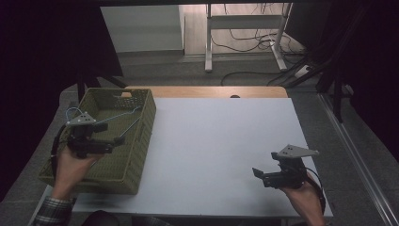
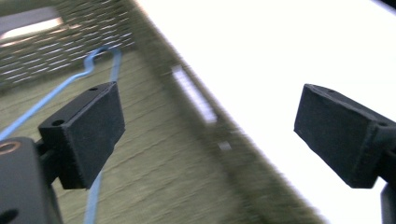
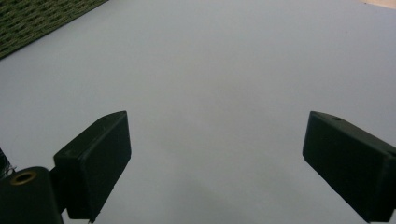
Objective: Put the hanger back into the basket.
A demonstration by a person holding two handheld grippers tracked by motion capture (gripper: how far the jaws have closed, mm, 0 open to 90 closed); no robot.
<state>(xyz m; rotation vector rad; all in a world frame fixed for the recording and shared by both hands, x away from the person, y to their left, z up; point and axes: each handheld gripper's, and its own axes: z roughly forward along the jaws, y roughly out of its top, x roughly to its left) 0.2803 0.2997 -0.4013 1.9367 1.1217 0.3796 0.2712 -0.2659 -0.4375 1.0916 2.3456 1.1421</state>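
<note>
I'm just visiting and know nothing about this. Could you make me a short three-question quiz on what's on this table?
1. True or false: the blue wire hanger lies inside the green woven basket.
2. Which tool is above the basket: the left tool or the right tool?
3. Multiple choice: the right tool's jaws are A) shut on the hanger, B) open with nothing between them, C) shut on a cloth.

Key: 1 true; 2 left tool; 3 B.

black hand-held gripper [image 1: 110,134] with grey three-cornered plate, plaid sleeve [image 1: 51,211] at the wrist.
</note>
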